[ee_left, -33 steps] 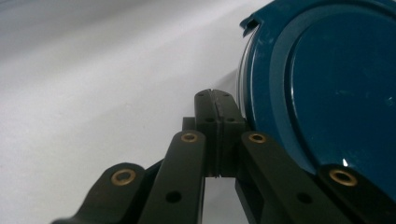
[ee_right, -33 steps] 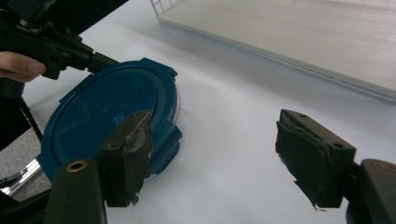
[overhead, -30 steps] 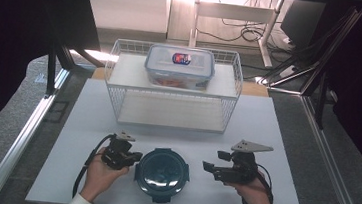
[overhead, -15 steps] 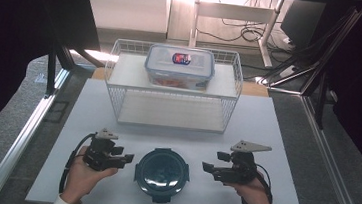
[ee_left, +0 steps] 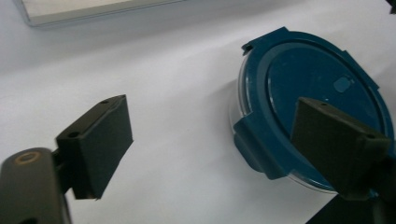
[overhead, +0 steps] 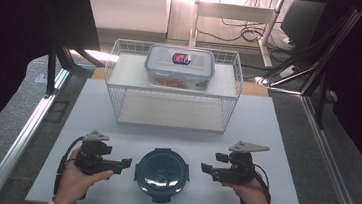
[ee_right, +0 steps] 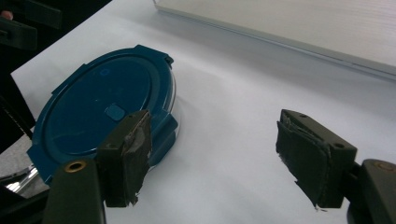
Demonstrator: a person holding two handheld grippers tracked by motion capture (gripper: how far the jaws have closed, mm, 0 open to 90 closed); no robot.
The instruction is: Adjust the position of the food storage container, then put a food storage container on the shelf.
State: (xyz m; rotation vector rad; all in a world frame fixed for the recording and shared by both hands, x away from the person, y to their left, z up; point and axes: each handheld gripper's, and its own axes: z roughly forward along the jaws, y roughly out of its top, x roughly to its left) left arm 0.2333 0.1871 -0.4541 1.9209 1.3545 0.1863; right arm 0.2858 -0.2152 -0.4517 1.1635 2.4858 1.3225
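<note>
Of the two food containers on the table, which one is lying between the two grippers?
The round container with the dark blue lid, on the white table near the person. The other, a clear rectangular container, sits on top of the wire rack behind it.

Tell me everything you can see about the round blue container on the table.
The round container has a dark blue plastic lid with clip flaps around its rim and a small raised tab near the middle. A clear body shows beneath the lid. It sits flat and closed on the white table, in front of the wire basket. Nothing grips it.
</note>
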